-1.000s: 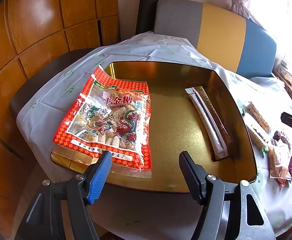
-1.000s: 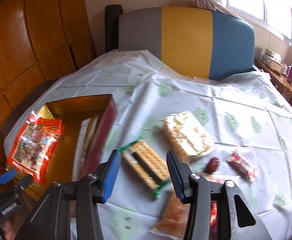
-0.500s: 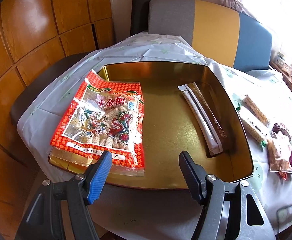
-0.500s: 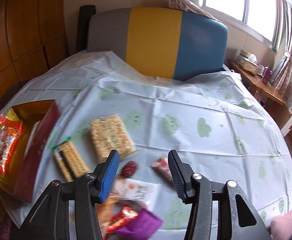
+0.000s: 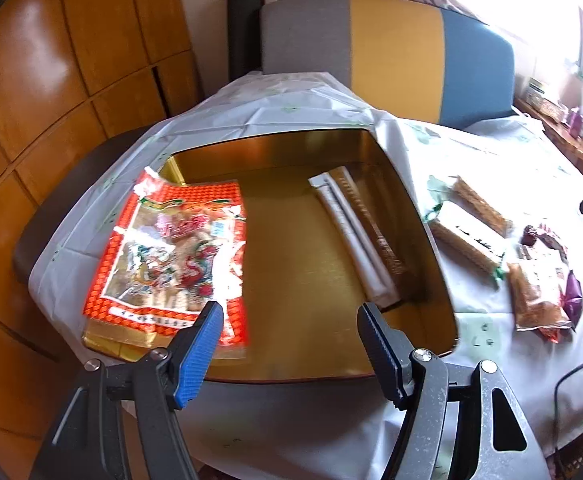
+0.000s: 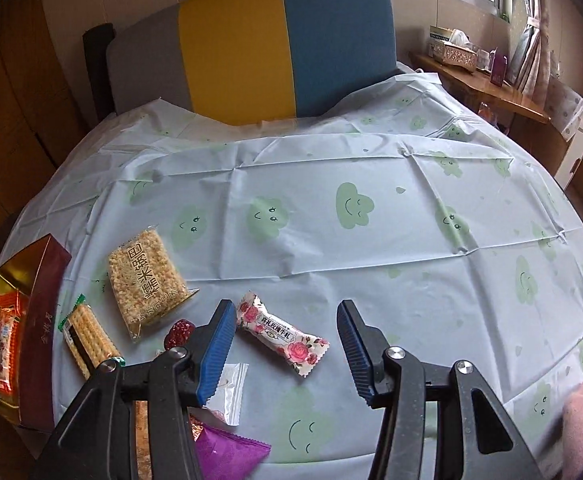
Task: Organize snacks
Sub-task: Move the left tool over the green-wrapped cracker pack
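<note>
The right claw (image 6: 287, 344) hangs over the bench (image 6: 371, 216) with its jaws partly open and nothing in them. The rose candy (image 6: 281, 334) lies flat on the bench just under and between the two jaws, a bit closer to the left jaw, and no pad touches it. The left claw (image 5: 291, 344) is wide open and empty too, and the gold box (image 5: 299, 264) sits right in front of it, with the red bag (image 5: 175, 256) ahead on its left and two long sticks (image 5: 355, 240) ahead on its right. The next job is likely to pick up the rose candy and carry it to the box. Things could go wrong here. The candy lies slanted across the gap, so the jaws may catch only one crinkly end and it could slip out. It is thin and flat, so the jaws may close above it and miss. If the claw goes too low, it could pinch the thin cloth and pull it, and that would drag the other snacks. The clear packet (image 6: 231, 388) and the red date (image 6: 179, 330) sit right by the left jaw, so that jaw could bump them or grab one by mistake.
</note>
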A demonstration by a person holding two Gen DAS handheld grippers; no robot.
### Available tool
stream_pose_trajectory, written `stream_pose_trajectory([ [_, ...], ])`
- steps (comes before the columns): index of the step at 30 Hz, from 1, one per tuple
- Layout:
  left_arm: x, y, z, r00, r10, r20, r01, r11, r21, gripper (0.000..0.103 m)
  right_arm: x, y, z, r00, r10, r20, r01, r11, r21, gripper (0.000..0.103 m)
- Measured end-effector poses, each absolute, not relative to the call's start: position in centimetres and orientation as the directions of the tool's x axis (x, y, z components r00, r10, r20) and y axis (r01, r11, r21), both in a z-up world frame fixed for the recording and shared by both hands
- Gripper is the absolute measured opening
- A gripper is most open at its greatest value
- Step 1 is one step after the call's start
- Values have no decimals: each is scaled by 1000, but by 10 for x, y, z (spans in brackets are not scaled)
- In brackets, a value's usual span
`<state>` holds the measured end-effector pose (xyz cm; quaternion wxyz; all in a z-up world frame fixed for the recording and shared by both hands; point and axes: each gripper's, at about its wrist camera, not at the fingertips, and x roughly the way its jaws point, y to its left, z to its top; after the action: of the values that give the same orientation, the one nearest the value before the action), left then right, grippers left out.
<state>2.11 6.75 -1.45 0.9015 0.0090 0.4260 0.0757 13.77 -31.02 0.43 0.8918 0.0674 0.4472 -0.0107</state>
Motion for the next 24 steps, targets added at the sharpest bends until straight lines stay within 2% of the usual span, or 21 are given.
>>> stream_pose_trajectory([
  [8, 32, 32, 1, 634, 28, -773, -5, 999, 32, 70, 138, -313, 5, 595, 66, -801, 86, 986, 145, 54],
  [13, 53, 1, 11, 596, -105, -796, 84, 994, -67, 70, 139, -313, 5, 592, 78, -802, 84, 984, 158, 61],
  [18, 89, -32, 12, 500, -229, -835, 93, 973, -210, 70, 139, -319, 7, 591, 97, -801, 100, 976, 192, 62],
  [21, 111, -52, 6, 450, -238, -861, 59, 970, -237, 70, 139, -323, 8, 595, 107, -797, 107, 972, 211, 62],
  [24, 128, -67, -7, 407, -190, -893, 12, 979, -202, 70, 139, -324, 10, 600, 118, -791, 104, 969, 223, 62],
])
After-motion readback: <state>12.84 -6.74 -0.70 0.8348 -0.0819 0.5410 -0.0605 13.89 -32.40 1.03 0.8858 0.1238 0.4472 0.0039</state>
